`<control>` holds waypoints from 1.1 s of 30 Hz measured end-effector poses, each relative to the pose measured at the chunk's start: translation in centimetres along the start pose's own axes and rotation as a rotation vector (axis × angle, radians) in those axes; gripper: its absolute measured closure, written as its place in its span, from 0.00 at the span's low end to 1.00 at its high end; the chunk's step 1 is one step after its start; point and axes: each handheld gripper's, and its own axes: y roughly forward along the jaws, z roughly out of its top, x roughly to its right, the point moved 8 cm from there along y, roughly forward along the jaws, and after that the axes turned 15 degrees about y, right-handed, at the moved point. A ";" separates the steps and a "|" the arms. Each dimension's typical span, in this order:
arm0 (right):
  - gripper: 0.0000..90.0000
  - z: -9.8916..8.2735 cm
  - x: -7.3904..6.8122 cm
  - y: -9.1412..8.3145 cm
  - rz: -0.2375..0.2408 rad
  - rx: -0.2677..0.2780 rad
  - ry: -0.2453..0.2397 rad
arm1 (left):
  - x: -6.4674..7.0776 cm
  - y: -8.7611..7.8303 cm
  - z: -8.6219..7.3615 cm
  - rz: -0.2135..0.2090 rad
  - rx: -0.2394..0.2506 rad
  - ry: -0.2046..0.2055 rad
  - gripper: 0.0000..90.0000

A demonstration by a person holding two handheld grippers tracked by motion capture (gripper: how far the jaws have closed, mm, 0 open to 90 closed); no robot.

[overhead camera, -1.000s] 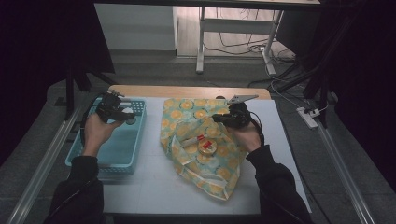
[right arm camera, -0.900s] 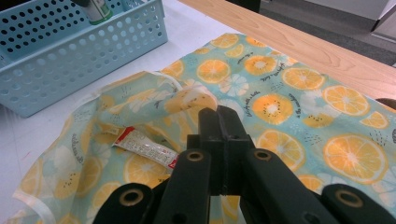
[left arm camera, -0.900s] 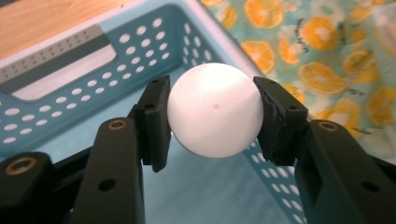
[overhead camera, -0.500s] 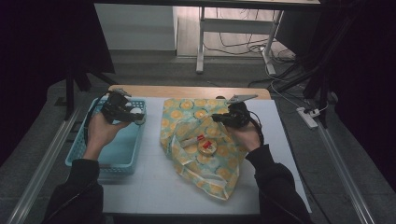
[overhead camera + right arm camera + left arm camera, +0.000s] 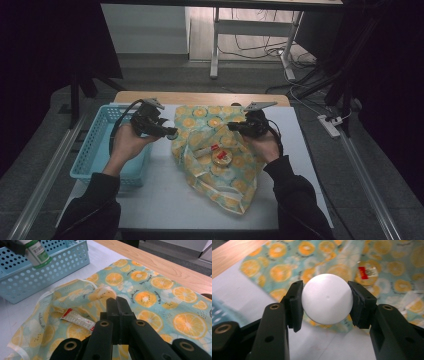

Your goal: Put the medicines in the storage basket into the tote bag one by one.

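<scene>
A small bottle with a white rounded end (image 5: 327,298) is pinched between the two pads of the left gripper (image 5: 325,303), at the centre of the left gripper view; its end faces the camera, so the rest of its body is hidden behind it. In the right gripper view the same bottle (image 5: 36,252) is seen at the upper left, white with a green label, cut off by the top edge, above the blue perforated basket (image 5: 50,272). In the high view the left gripper (image 5: 167,132) is held at the left centre, between the basket (image 5: 95,150) and the orange-slice patterned cloth (image 5: 220,165), and the bottle there is too small to make out.

The right gripper (image 5: 117,315) is seen with its jaws pressed together, low over the cloth (image 5: 155,300); whether a fold is caught between them cannot be told. On the cloth lie a round tin (image 5: 221,157) and a red-and-white sachet (image 5: 78,320), partly hidden by a fold. The white table (image 5: 165,200) carries it all.
</scene>
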 end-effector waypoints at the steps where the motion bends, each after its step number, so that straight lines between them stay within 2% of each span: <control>1: 1.00 0.0 0.0 0.0 0.001 0.001 0.001 | 0.3 0.2 0.3 -0.010 0.001 0.010 0.56; 12: 1.00 -0.1 0.1 0.0 0.002 0.004 0.001 | 3.5 2.8 3.0 -0.086 0.000 0.089 0.56; 21: 1.00 0.0 -0.1 0.1 0.003 0.003 -0.002 | 5.9 5.6 5.4 -0.140 0.001 0.150 0.56; 27: 1.00 -0.1 -0.1 0.2 0.005 0.003 -0.002 | 7.0 7.6 6.7 -0.156 -0.015 0.185 0.56; 33: 1.00 0.0 -0.1 0.2 0.005 0.004 0.000 | 7.5 9.5 7.4 -0.160 -0.019 0.192 0.56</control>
